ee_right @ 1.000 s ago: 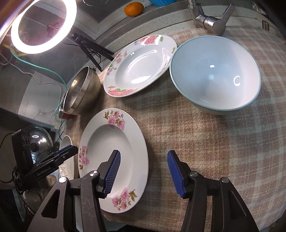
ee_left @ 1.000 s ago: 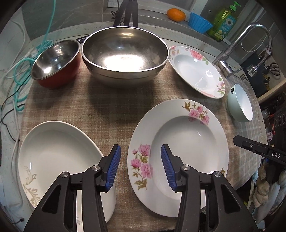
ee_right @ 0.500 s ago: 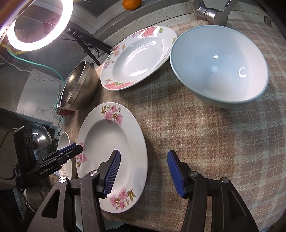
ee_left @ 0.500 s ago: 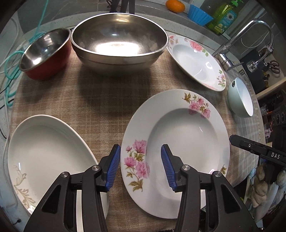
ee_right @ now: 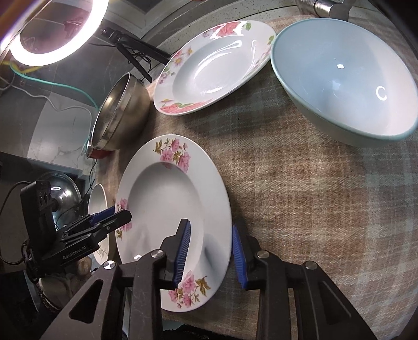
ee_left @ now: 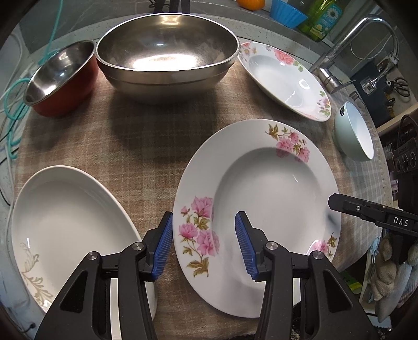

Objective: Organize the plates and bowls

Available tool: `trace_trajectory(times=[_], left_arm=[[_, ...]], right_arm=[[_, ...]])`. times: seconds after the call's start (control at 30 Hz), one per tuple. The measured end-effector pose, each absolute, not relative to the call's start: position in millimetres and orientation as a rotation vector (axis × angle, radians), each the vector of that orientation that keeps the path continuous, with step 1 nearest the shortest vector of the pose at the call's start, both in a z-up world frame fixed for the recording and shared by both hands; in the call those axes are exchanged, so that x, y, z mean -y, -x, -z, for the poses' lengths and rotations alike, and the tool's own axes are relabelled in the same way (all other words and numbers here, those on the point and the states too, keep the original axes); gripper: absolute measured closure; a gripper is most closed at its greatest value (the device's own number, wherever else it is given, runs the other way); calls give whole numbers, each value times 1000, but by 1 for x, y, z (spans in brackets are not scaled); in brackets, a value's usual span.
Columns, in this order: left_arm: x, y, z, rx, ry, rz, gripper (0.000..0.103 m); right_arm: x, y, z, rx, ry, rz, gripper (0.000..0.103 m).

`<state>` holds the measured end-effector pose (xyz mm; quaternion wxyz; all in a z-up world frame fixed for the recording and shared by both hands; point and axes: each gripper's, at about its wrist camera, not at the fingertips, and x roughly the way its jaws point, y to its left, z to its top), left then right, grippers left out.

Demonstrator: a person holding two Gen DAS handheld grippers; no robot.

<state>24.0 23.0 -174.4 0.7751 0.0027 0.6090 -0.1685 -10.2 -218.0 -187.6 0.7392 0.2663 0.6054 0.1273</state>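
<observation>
A pink-flowered plate [ee_left: 263, 188] lies on the checked cloth; it also shows in the right wrist view [ee_right: 169, 209]. My left gripper [ee_left: 203, 243] is open, its jaws straddling the plate's left rim. My right gripper [ee_right: 210, 251] is open, its jaws either side of the plate's right rim. A second flowered plate [ee_left: 284, 78] [ee_right: 211, 65] lies behind. A white plate with gold leaf print [ee_left: 65, 225] lies at the left. A large steel bowl [ee_left: 167, 52], a red steel bowl [ee_left: 62, 78] and a pale blue bowl [ee_left: 352, 130] [ee_right: 344, 78] stand around.
A tap [ee_left: 358, 47] stands at the back right beside the second plate. An orange [ee_left: 250, 3], a blue cup [ee_left: 287, 13] and a green soap bottle [ee_left: 321, 18] sit on the back ledge. A ring light [ee_right: 52, 34] and cables are at the left edge.
Both grippers have moved in on the near flowered plate. The left now straddles its left rim. The right has narrowed and shifted left over its right rim.
</observation>
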Motion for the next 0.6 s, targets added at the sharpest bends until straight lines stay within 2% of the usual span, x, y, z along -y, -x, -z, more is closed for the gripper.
trace_trajectory(times=[0.6], left_arm=[[-5,-10,173,-1326,4,372,58]], right_arm=[[228,16,185,-1336,-564,-244,75]])
